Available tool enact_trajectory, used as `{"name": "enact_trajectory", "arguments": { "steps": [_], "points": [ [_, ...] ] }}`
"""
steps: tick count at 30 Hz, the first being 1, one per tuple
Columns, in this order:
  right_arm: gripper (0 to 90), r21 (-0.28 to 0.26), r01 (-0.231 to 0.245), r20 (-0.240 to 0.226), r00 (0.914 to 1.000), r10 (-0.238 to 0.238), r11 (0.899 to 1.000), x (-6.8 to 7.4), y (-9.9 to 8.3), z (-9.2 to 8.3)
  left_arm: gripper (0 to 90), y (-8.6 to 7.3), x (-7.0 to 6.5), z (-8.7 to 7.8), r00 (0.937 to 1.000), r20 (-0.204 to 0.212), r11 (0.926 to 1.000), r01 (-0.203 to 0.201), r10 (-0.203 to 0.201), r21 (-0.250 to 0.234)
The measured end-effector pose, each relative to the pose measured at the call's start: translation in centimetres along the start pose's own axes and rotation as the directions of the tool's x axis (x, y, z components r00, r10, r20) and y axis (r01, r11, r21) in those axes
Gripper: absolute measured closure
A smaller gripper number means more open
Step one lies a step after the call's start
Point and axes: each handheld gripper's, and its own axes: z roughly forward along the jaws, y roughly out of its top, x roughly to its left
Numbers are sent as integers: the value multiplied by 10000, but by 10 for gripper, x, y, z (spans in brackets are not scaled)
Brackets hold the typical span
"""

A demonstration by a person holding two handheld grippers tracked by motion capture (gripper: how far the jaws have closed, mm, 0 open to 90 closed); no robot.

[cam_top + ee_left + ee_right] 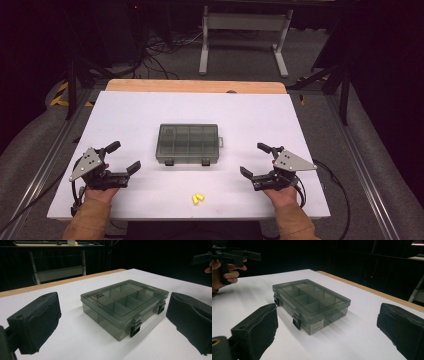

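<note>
A smoky translucent plastic compartment box [188,144] sits closed at frame centre; left gripper [123,157] and right gripper [257,160] flank it, wide open, empty, white table [250,115] bare around.

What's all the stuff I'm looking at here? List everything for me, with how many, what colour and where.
compartment box: one, smoky grey see-through plastic, lid shut with two black latches facing the person, middle of the table
small yellow pieces: two by the look of it, yellow, lying together near the front edge of the table; too small to tell what they are
table: one, white top with a wooden strip along its far edge
white frame: one, white, on the floor beyond the table
cables: several, dark, on the floor behind the table
left hand-held gripper: one, black with a grey plate, left of the box, jaws open, holding nothing
right hand-held gripper: one, black with a grey plate, right of the box, jaws open, holding nothing
sleeves: two, tan, at the bottom edge
</note>
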Motion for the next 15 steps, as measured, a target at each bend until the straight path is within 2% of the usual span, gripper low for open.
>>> {"name": "enact_trajectory", "arguments": {
  "steps": [15],
  "points": [
    [36, -8, 18, 11, 10000, -18, 10000, 0, 0, 0, 5, 1, 0, -1, 9998, 17, 9998, -177, 177, -17]
  ]
}}
